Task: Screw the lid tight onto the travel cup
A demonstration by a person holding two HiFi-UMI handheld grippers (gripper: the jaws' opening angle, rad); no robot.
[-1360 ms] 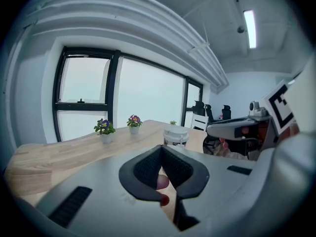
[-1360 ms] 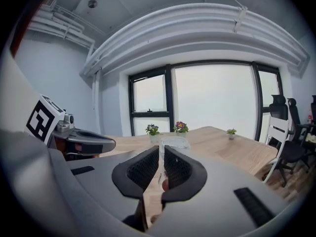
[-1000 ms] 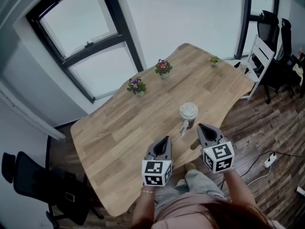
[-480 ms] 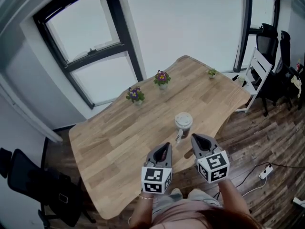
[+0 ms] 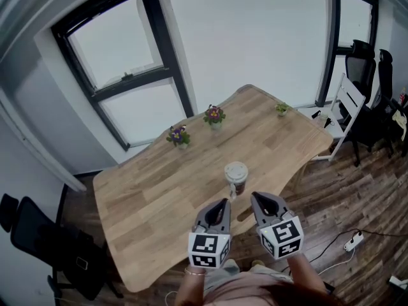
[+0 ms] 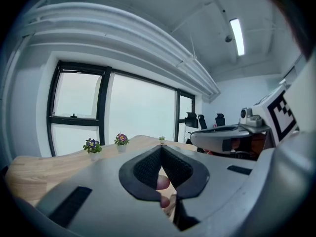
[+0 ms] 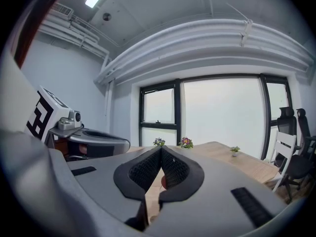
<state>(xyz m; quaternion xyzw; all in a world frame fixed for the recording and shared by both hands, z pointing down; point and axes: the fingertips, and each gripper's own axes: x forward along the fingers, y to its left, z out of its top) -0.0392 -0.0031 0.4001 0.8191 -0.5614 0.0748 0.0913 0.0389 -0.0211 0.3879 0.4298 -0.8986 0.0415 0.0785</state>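
Observation:
The travel cup (image 5: pixel 236 179) stands upright on the wooden table (image 5: pixel 153 190) near its front edge, a white lid (image 5: pixel 236 170) on top and a small strap hanging at its side. My left gripper (image 5: pixel 222 204) is shut and empty, short of the cup and to its left. On the other side my right gripper (image 5: pixel 255 198) is likewise shut and holds nothing, just short of the cup. In the left gripper view the pads (image 6: pixel 148 168) meet at the tip, and in the right gripper view the pads (image 7: pixel 172 168) also touch.
Three small flower pots (image 5: pixel 179 134) (image 5: pixel 214 115) (image 5: pixel 281 109) line the table's far edge by the windows. A white chair (image 5: pixel 346 101) and black office chairs (image 5: pixel 363 56) stand at the right, another black chair (image 5: pixel 38 234) at the left. A power strip (image 5: pixel 352 240) lies on the floor.
Both grippers have risen a little and stay shut. The head view has pulled back, so the cup looks smaller and sits lower left in the picture.

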